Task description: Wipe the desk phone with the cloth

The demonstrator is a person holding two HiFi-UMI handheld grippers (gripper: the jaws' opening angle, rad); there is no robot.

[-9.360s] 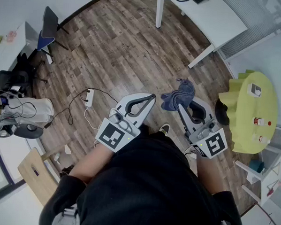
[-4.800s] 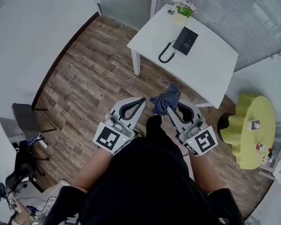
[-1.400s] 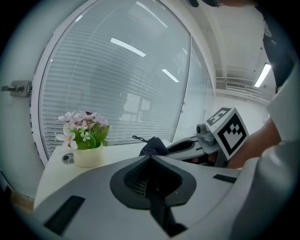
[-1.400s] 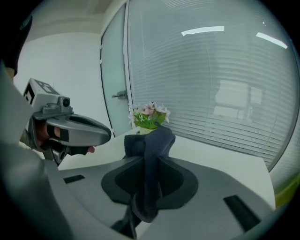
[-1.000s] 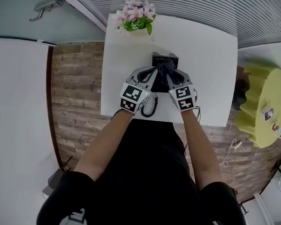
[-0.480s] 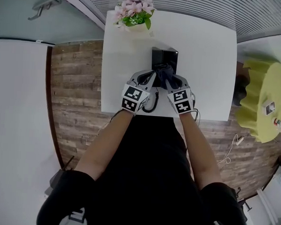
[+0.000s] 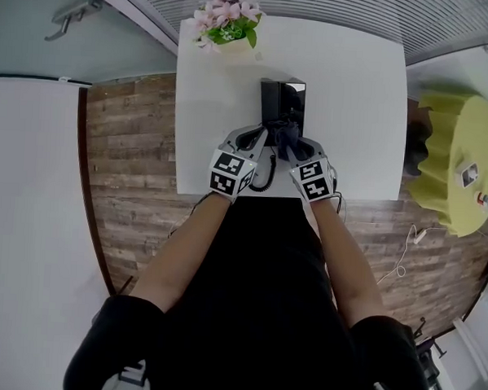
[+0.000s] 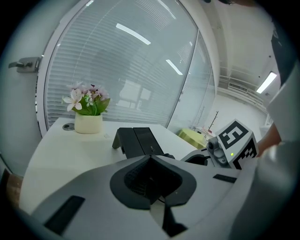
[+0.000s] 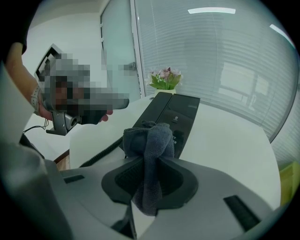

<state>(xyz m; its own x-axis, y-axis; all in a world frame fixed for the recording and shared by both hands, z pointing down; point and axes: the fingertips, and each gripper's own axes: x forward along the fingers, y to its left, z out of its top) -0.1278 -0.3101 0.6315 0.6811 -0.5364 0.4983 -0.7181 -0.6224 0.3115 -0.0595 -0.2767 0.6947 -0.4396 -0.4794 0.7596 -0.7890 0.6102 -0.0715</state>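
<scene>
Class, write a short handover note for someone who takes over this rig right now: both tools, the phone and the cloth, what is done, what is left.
Left tool: shut, empty, at the near left corner of the desk phone.
Right tool: shut on the cloth, which is bunched over the phone's near end; contact cannot be confirmed.
The phone sits on the white desk, with the flower pot at the far left corner; the coiled cord lies between the tools.
Done: cloth in grip and at the phone.
Left: wipe the phone's surface; how much is already wiped cannot be told.
</scene>
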